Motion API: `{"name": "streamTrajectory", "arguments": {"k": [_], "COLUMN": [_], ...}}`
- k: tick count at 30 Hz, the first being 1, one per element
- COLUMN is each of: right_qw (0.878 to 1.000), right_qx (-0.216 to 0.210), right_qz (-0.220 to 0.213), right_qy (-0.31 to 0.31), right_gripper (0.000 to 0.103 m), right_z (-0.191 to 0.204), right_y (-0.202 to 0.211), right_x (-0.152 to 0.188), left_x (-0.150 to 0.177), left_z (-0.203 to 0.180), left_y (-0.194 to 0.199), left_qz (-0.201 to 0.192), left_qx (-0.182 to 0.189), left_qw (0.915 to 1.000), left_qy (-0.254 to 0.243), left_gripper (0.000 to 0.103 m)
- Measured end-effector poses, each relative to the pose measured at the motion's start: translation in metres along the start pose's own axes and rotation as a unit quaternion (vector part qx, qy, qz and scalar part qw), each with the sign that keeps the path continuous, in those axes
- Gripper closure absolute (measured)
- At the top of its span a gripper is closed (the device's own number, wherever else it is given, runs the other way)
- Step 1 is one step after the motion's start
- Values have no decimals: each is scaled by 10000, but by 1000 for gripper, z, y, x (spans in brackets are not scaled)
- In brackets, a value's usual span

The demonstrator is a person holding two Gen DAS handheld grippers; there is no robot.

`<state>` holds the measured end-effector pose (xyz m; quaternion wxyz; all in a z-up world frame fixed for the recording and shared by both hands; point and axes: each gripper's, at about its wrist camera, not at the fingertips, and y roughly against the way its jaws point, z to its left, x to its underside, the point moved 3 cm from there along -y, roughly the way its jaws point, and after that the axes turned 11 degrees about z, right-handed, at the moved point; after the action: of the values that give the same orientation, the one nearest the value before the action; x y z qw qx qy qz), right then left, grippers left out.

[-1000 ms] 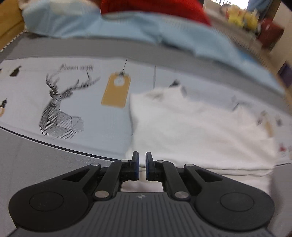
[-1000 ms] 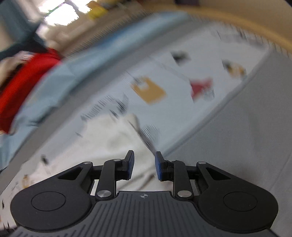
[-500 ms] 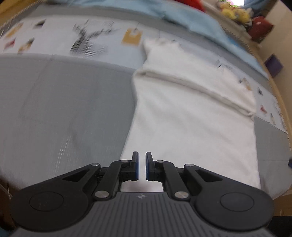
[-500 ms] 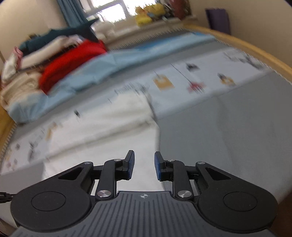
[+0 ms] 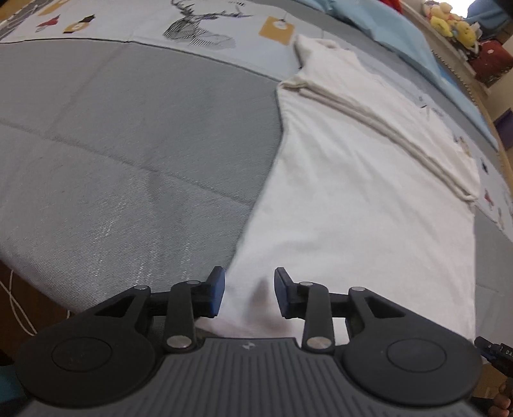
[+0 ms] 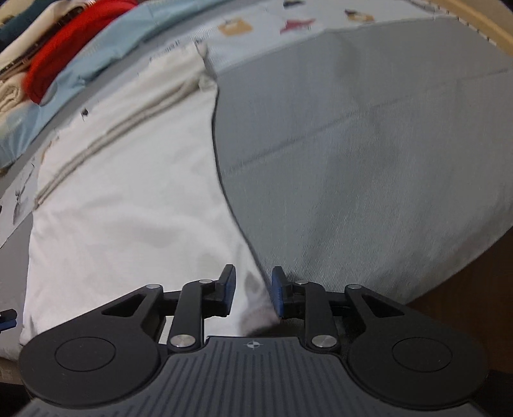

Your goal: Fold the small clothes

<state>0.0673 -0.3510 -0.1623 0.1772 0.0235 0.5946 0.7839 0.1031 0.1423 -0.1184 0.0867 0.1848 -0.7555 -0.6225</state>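
1. Nearest to us, the left gripper [image 5: 249,292] sits over the near left corner of the white garment [image 5: 352,192]. A second ago it was up by the far end, jaws shut with nothing between them; they have just been opening and now stand apart, cloth under the gap, pads not pressing.
2. The right gripper [image 6: 253,295] has likewise come from the garment's far end to its near right corner. Its jaws have just widened a little and are parted over the hem edge – open, holding nothing.
3. We judge both corners are about to be pinched for the next fold away from us.
4. The garment lies flat on the grey bedspread [image 5: 128,144], its far part already doubled over in a ridge.
5. Beyond the garment – a printed band [image 5: 198,25] with a stag and a tan tag; its lettering is too blurred to read. No brand is legible.
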Motion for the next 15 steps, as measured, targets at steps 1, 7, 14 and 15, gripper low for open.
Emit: {"name": "streamTrajectory", "arguments": {"k": [1, 7, 14, 15], "right_qw": [10000, 9990, 9990, 9989], "right_qx": [51, 233, 69, 25], "right_qz": [70, 130, -158, -314], "right_qy": [44, 353, 419, 360], "right_gripper": [76, 75, 98, 98], "right_z": [2, 6, 1, -1], "right_y": [-5, -12, 6, 15], "right_x": [2, 7, 5, 3], "left_x": [1, 5, 19, 22], "left_z": [3, 11, -12, -13], "left_y": [-4, -20, -21, -18], "left_qz": [57, 401, 315, 286], "left_qx": [-92, -394, -624, -583], "left_qw": [9999, 9984, 9957, 9960], "left_qy": [16, 27, -615, -620], "left_gripper": [64, 64, 97, 97]}}
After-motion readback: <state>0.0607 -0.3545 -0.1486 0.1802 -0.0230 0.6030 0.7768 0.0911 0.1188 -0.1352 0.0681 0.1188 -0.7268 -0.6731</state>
